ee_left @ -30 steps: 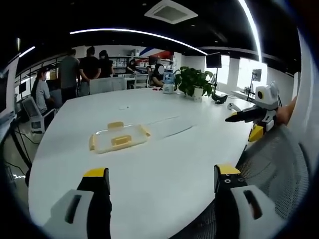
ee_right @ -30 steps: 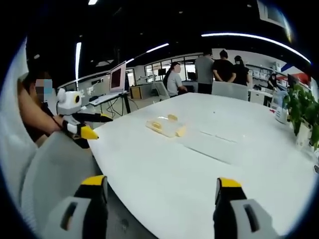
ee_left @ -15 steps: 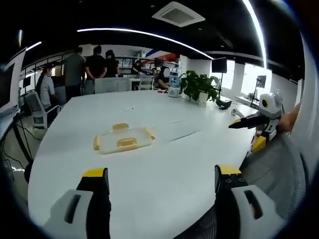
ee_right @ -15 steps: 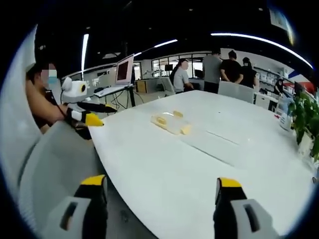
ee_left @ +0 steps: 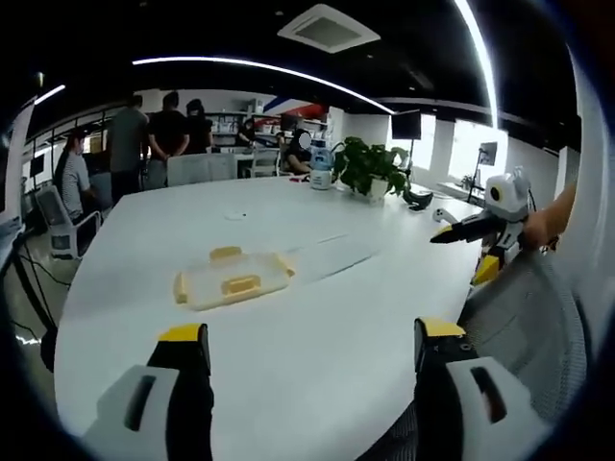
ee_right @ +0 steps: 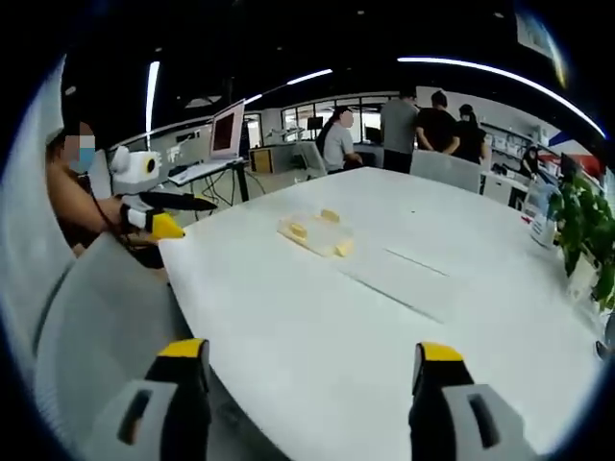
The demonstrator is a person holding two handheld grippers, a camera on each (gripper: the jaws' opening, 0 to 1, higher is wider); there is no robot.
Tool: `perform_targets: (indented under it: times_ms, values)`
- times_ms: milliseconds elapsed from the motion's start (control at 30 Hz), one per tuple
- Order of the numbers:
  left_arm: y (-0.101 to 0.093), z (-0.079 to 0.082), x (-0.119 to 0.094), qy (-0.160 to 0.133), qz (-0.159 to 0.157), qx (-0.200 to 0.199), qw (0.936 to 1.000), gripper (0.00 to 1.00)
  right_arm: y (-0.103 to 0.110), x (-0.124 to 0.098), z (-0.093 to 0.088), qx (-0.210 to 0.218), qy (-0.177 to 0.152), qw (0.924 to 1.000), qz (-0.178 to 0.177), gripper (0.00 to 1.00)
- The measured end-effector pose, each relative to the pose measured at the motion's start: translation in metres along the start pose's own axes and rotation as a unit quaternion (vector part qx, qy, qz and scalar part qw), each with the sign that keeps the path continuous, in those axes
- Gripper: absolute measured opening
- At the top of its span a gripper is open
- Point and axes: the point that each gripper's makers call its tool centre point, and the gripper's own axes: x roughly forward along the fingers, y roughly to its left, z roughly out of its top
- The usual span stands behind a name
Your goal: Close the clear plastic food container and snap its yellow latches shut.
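Clear plastic food container with yellow latches looks light, rigid, liable to slide on white table; press latch tabs; both grippers gape empty

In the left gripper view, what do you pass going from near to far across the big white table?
The left tongs → clear food container with yellow latches → potted plant → people standing at the far end.
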Motion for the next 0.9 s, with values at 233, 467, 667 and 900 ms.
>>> perform_targets:
  times_ms: [233, 467, 667, 900]
  values:
    - [0.012, 0.002, 0.006, 0.005, -0.004, 0.008, 0.9999, 0.85, -0.006, 0.009, 0.007, -0.007, 0.006, 1.0, 0.001, 0.86]
    - [0.017, 0.004, 0.009, 0.011, -0.009, 0.014, 0.9998, 0.84, -0.01, 0.02, 0.017, -0.024, 0.009, 0.9997, 0.003, 0.85]
    - [0.026, 0.002, 0.013, 0.017, -0.011, 0.015, 0.9997, 0.83, -0.011, 0.03, 0.022, -0.035, 0.014, 0.9992, 0.009, 0.84]
    - [0.037, -0.003, 0.015, 0.028, -0.009, 0.017, 0.9994, 0.82, -0.014, 0.042, 0.026, -0.033, 0.016, 0.9993, 0.01, 0.84]
